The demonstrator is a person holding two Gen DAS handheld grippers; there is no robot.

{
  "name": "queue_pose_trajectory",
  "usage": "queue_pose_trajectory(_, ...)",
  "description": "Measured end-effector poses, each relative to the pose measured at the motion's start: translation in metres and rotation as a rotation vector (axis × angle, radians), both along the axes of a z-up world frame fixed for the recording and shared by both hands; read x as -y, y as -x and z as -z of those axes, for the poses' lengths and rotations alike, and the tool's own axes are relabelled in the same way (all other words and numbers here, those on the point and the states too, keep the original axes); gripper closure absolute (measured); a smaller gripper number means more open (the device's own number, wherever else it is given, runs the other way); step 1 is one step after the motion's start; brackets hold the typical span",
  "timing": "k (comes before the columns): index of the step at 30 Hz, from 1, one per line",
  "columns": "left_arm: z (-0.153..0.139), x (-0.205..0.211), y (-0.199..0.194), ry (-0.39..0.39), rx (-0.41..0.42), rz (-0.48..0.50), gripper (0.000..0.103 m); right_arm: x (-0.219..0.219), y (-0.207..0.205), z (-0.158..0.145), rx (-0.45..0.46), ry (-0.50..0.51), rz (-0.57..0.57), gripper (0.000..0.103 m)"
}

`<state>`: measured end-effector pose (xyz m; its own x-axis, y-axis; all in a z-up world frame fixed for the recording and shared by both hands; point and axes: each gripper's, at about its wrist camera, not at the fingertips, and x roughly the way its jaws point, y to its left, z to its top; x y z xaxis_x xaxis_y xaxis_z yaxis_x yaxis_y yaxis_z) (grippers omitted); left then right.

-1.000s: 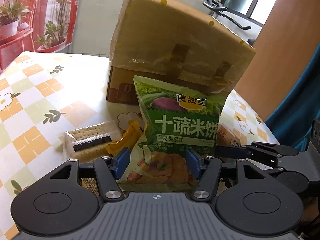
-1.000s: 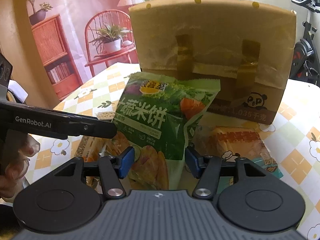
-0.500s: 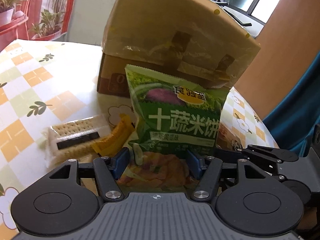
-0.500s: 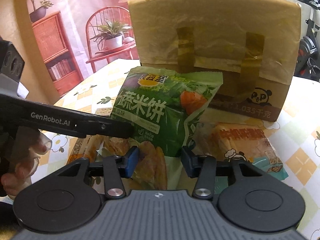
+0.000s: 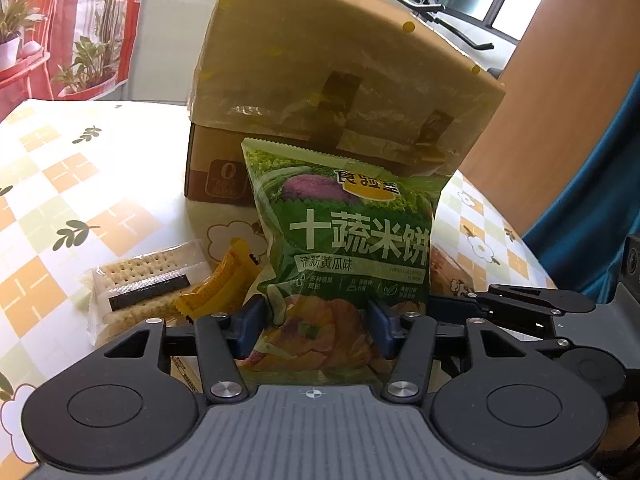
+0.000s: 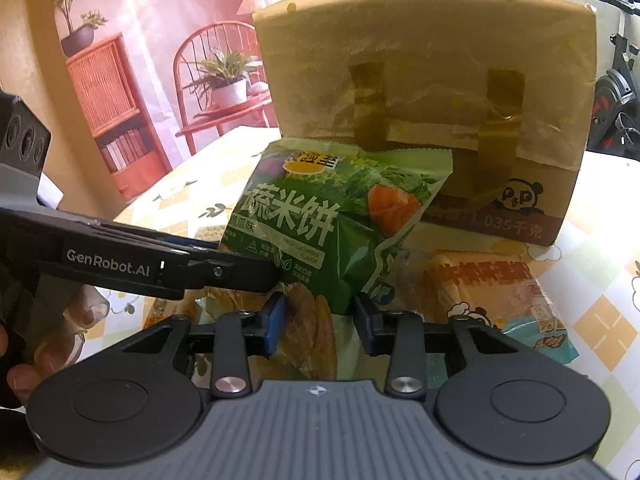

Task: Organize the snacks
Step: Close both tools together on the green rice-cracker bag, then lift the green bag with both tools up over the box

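The green bag stands upright over the tabletop, held by its lower part between both tools. The left gripper has its blue pads pressed against the two sides of the bag's bottom, clenched on it. The right gripper also has its pads closed in on the bag's lower end, though whether both truly press the film is hard to tell from its own view; the bag leans a little to the left there. The left tool reaches in from the left of that view, fingers level, and a hand wraps its handle at the near left edge. In the left view the right tool's fingers lie level at the right, just beside the bag.

On the tabletop, near the left of the bag, lies a cracker pack with a yellow packet touching its right end. To the right of the bag lies a bread pack in clear film.

Behind them stands a box with a panda print, and a paper bag with two taped handles covers its top. What either holds cannot be seen.
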<state>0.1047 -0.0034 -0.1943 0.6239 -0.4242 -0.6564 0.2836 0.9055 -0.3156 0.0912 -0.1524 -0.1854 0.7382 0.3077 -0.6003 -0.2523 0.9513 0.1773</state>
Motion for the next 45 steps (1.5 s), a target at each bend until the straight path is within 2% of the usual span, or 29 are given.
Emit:
queue_pose_trajectory(10,-0.029,-0.005,0.012,0.026,0.066,-0.029,0.046,0.003,0.010,-0.021,0.090,-0.025,-0.016,0.065)
queue_pose_trajectory(19,-0.056,0.003,0.019,-0.003,0.131,-0.028,0.047,0.006,0.019,-0.038,0.152,-0.045,-0.030,0.065)
queue_pose_trajectory(25,-0.086,0.011,0.016,-0.011,0.212,-0.008,0.047,0.015,0.020,-0.061,0.211,-0.065,-0.028,0.065)
queue_pose_trajectory(31,-0.114,0.020,-0.004,0.024,0.263,0.009,0.047,0.027,0.017,-0.100,0.308,-0.065,-0.029,0.065)
queue_pose_trajectory(36,-0.134,0.036,-0.018,-0.009,0.327,0.025,0.047,0.037,0.007,-0.129,0.381,-0.060,-0.025,0.065)
queue_pose_trajectory(45,-0.161,0.049,-0.057,0.005,0.377,0.021,0.047,0.053,-0.022,-0.157,0.465,-0.034,-0.014,0.065)
